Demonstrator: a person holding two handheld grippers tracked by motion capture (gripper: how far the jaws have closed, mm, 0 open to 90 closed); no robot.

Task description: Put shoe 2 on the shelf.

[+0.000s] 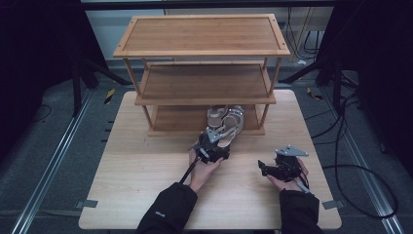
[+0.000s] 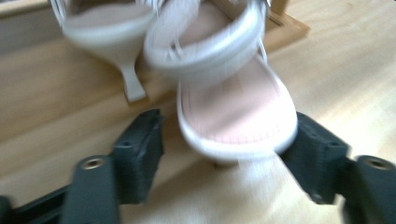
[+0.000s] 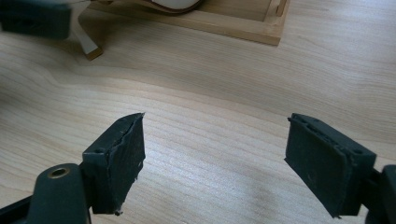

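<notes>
I am working the left gripper (image 1: 217, 141) at the centre of the high view, right at the front edge of the wooden shoe rack (image 1: 201, 51), where a pair of pale heeled sandals (image 1: 225, 119) is sitting at the bottom shelf (image 1: 170, 119). In the left gripper view the nearer sandal (image 2: 236, 112) is filling the middle of the frame, its heel end pointing down toward me and its long axis running up and away toward the rack, so it is lying almost in line with the gripper. The jaws are standing wide, one on each side of that heel end; the right-hand pad (image 2: 315, 156) is looking as if it is touching the sole's rim, while the left-hand one is standing clear, so I am judging the sandal loose rather than clamped, though the blur is keeping me from being sure. The second sandal (image 2: 109, 28) is sitting in the upper left of that view, its thin heel resting on the rack's front rail. My right gripper (image 1: 264, 169) is hovering over bare table (image 1: 146, 195) at the lower right of the high view, jaws spread with nothing between them, well apart from the sandals. So the left hand (image 1: 204, 168) is plainly the nearer one, and I am judging that any next move on the shoe turns on that lengthwise line between gripper and rack.
</notes>
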